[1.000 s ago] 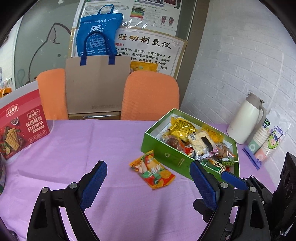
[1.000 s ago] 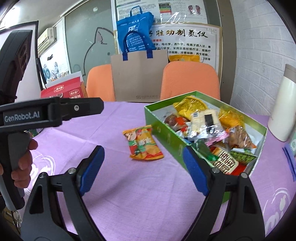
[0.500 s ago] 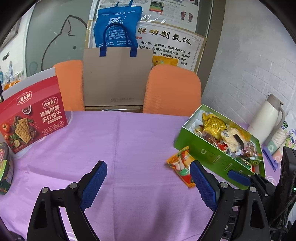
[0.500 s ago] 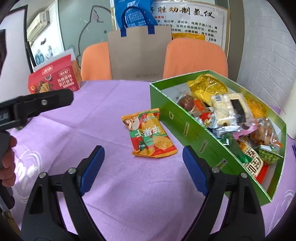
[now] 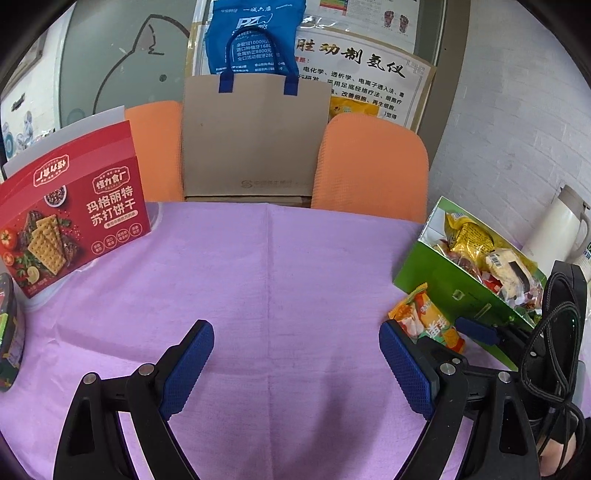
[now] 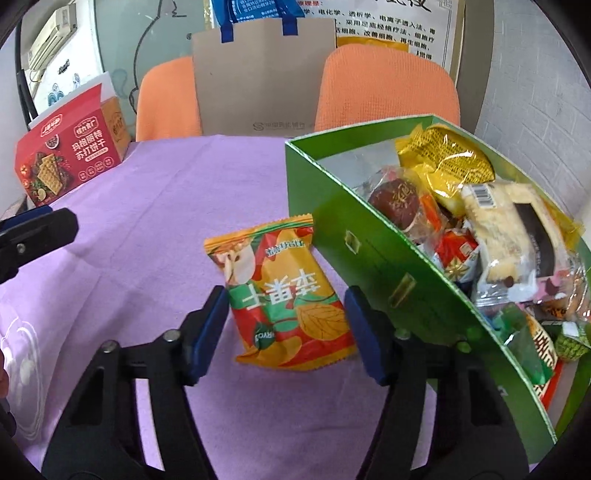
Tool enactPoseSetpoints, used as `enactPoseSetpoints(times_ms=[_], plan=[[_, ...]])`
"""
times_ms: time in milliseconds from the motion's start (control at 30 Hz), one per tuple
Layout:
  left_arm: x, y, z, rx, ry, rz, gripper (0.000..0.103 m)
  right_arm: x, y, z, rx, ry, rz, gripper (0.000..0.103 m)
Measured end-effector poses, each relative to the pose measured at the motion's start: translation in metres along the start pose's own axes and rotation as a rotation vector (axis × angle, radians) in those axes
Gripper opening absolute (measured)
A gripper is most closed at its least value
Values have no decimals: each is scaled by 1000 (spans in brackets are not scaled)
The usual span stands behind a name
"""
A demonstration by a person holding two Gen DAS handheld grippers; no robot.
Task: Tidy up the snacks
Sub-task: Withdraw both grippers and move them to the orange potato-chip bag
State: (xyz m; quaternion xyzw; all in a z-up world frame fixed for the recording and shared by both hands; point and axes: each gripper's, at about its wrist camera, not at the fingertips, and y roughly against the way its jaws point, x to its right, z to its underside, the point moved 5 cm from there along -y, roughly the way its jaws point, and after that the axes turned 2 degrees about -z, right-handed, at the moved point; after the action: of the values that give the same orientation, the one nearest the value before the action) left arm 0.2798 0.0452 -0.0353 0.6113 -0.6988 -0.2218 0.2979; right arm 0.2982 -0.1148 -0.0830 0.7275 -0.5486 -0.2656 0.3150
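Movement on the right: the right gripper [image 6: 286, 317] has dropped in and narrowed, its fingers [image 6: 210, 325] now straddling the chip packet [image 6: 284, 299] but not yet pinching it. Pick-up looks imminent. The packet, orange, red and green, lies flat on the purple counter [image 6: 166, 206] just beside the green box [image 6: 373, 266]. The left gripper [image 5: 295, 369] has swung away, fingers wide apart, empty.

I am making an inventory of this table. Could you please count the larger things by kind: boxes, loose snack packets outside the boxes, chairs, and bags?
Boxes: 2, the green box and the red cracker box
Loose packets: 1, the chip packet
Chairs: 2, both orange
Bags: 2, the brown bag and the blue bag
Total: 7
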Motion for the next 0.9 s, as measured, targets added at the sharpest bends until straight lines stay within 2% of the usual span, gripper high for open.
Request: enactPoseSetpoints(times_ms=[100, 133, 200, 233, 267, 400, 467, 667, 833, 900], plan=[[-4, -3, 2, -10, 6, -3, 93, -1, -2, -2, 0, -6, -20, 62], [-5, -4, 2, -14, 9, -6, 93, -4, -2, -2, -2, 1, -36, 50], [-7, -3, 3, -17, 14, -4, 93, -10, 0, -3, 3, 30, -39, 36], [-7, -2, 4, -17, 15, -5, 93, -15, 1, -2, -5, 46, -61, 15], [-7, -2, 4, -17, 15, -5, 93, -19, 3, -1, -10, 56, -74, 11], [-8, 4, 7, -29, 29, 12, 93, -29, 11, 9, -32, 74, -110, 8], [-10, 8, 10, -33, 45, 22, 93, -33, 19, 19, -47, 59, -158, 7], [-7, 22, 21, -62, 51, 74, 93, -47, 56, 64, -89, 80, -276, 7], [22, 32, 48, -152, 14, 230, 93, -39, 96, 104, -86, 107, -254, 7], [38, 33, 60, -197, 5, 289, 93, -30, 111, 116, -70, 102, -236, 12]])
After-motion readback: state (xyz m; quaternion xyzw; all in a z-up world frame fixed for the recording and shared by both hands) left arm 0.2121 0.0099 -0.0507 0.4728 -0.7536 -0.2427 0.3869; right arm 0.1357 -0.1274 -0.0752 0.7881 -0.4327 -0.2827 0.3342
